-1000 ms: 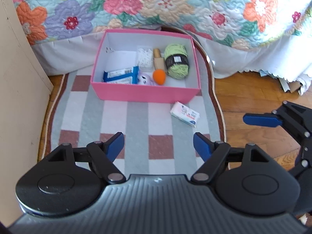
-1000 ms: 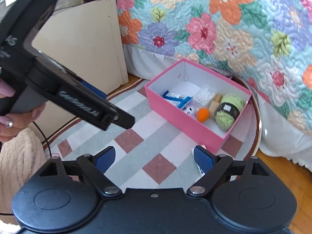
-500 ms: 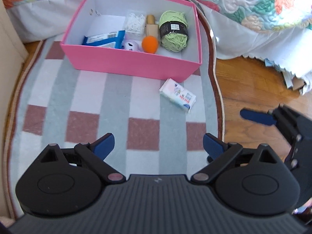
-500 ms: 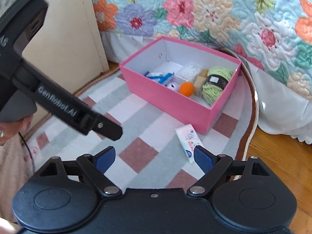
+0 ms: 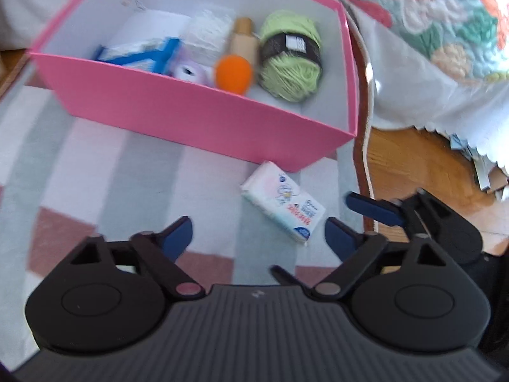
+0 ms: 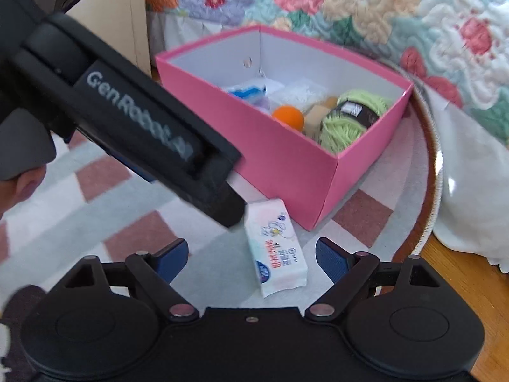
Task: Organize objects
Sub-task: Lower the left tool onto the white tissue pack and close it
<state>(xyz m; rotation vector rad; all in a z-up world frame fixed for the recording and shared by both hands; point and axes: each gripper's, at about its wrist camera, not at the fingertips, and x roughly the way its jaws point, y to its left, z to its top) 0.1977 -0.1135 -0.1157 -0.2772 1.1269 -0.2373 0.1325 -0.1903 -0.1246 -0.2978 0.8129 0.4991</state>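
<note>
A white tissue pack [image 5: 282,203] [image 6: 276,248] lies flat on the checked rug just in front of the pink box [image 5: 191,117] [image 6: 286,165]. The box holds green yarn [image 5: 291,60] [image 6: 346,124], an orange ball [image 5: 233,71] [image 6: 288,116], a wooden piece, a blue-and-white packet and a white item. My left gripper [image 5: 257,234] hovers low just short of the pack; its jaws are closing with nothing pressed between them. My right gripper [image 6: 251,254] is open, and the pack lies between its fingers untouched. Each gripper shows in the other's view.
A bed with a floral quilt [image 6: 350,6] and white skirt [image 5: 429,89] stands behind and right of the box. Bare wooden floor [image 5: 413,165] borders the rug's right edge. A beige panel [image 6: 127,9] stands at the left. Papers lie under the skirt.
Both grippers have dropped toward the rug and closed in on the tissue pack and box. The left jaws spread wider, then narrowed again. The right jaws kept their width.
</note>
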